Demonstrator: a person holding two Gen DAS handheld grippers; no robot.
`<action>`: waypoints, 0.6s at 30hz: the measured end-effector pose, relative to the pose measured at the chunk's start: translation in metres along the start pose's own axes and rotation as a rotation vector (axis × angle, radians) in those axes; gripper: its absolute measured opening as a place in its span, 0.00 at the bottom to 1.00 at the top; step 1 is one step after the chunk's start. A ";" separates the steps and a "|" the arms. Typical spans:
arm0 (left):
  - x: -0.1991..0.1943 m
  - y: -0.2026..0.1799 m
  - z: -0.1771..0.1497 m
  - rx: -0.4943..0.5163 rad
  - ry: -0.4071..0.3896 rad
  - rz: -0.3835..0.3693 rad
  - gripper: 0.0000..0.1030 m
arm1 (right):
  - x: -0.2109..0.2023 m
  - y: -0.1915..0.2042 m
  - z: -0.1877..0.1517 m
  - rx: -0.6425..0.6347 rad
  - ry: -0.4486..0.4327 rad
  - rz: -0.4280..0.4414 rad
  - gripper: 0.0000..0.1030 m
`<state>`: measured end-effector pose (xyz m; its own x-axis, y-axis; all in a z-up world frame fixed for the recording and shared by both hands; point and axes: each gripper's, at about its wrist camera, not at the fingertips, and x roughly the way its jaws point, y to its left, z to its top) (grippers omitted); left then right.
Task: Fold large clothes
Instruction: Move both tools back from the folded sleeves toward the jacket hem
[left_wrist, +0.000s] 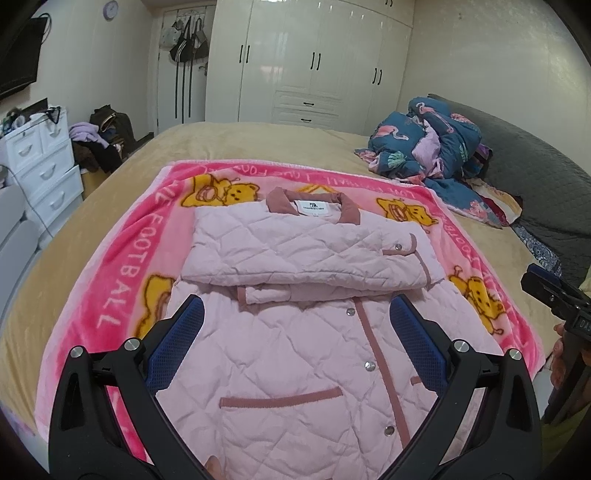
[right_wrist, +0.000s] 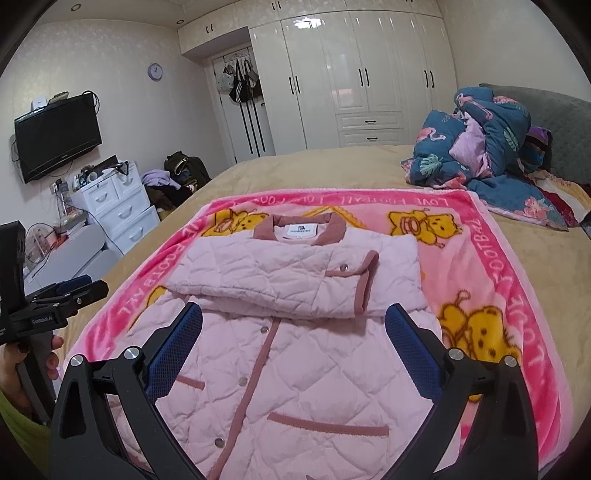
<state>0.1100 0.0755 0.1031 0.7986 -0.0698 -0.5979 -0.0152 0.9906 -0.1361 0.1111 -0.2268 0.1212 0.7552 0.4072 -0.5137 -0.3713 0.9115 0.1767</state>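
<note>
A pale pink quilted jacket (left_wrist: 295, 332) with dusty-rose trim and snap buttons lies front up on a pink cartoon-bear blanket (left_wrist: 122, 258) on the bed. Both sleeves are folded across its chest, below the collar (left_wrist: 314, 203). My left gripper (left_wrist: 295, 314) is open and empty, held above the jacket's lower half. My right gripper (right_wrist: 293, 317) is also open and empty above the jacket (right_wrist: 295, 369), and it shows at the right edge of the left wrist view (left_wrist: 554, 295). The left gripper shows at the left edge of the right wrist view (right_wrist: 77, 288).
The blanket (right_wrist: 498, 258) lies on a tan bedspread (left_wrist: 258, 140). A crumpled blue flamingo quilt (left_wrist: 432, 144) and a grey headboard (left_wrist: 535, 158) are at the far right. White drawers (right_wrist: 122, 210), a wall TV (right_wrist: 55, 133) and piled clothes (right_wrist: 173, 177) stand left; wardrobes (right_wrist: 351, 74) behind.
</note>
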 end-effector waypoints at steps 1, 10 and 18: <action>0.001 0.001 -0.002 -0.002 0.004 0.003 0.92 | 0.000 0.000 -0.002 0.001 0.003 -0.002 0.96; 0.003 0.003 -0.025 -0.001 0.032 0.018 0.92 | -0.004 -0.005 -0.023 0.004 0.032 -0.016 0.96; 0.004 0.008 -0.045 -0.004 0.059 0.033 0.92 | -0.004 -0.011 -0.040 0.007 0.057 -0.030 0.96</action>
<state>0.0863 0.0775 0.0641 0.7609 -0.0441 -0.6474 -0.0432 0.9920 -0.1183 0.0902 -0.2405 0.0882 0.7338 0.3755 -0.5661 -0.3449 0.9239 0.1656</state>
